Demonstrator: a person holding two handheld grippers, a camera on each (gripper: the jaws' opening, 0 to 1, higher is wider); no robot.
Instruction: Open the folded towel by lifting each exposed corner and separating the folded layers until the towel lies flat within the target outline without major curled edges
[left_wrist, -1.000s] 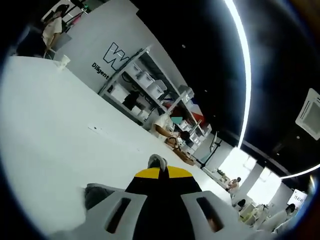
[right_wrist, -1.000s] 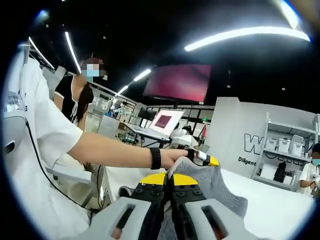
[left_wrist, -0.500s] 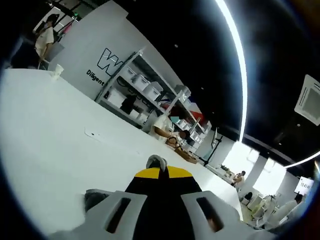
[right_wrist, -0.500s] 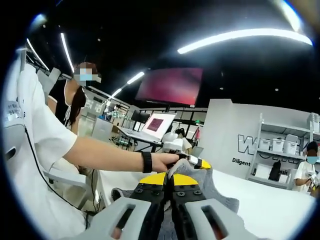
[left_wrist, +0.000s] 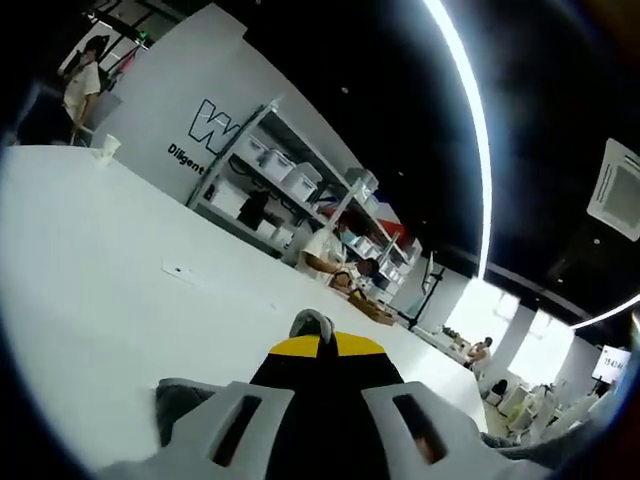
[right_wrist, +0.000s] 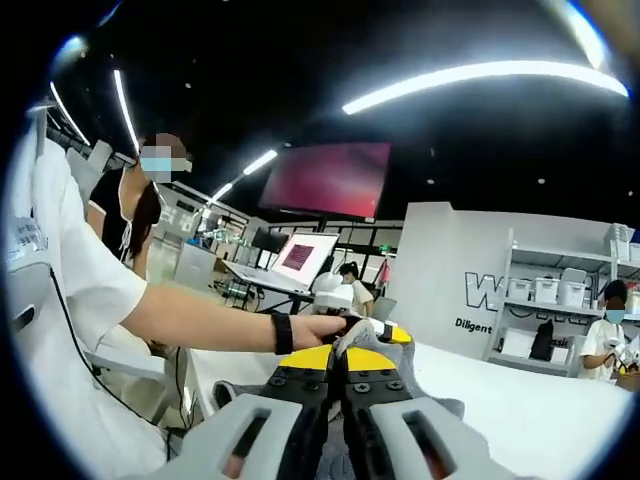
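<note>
The grey towel (right_wrist: 415, 375) is seen in the right gripper view held up off the white table (right_wrist: 520, 410), draped between the two grippers. One edge is pinched at the tip of the right gripper (right_wrist: 341, 352), whose jaws are pressed together on the cloth, and the fabric hangs down on both sides of them. The far edge is gripped by the left gripper (right_wrist: 385, 328), which is held in the person's hand (right_wrist: 320, 327) just beyond the right gripper's tip; a black wristband (right_wrist: 281, 333) is worn on that arm.

In the left gripper view, a small tuft of the towel (left_wrist: 312, 323) is seen sticking up from the closed jaws of the left gripper (left_wrist: 320, 340), and a grey fold shows at the lower left beside the jaws, above the table (left_wrist: 110, 270). A cup (left_wrist: 103, 149) stands near the table's far edge, and shelves with boxes (left_wrist: 270, 175) stand behind.

Compared with a second ago, both grips on the towel are unchanged; only the background has shifted slightly, from camera motion.
</note>
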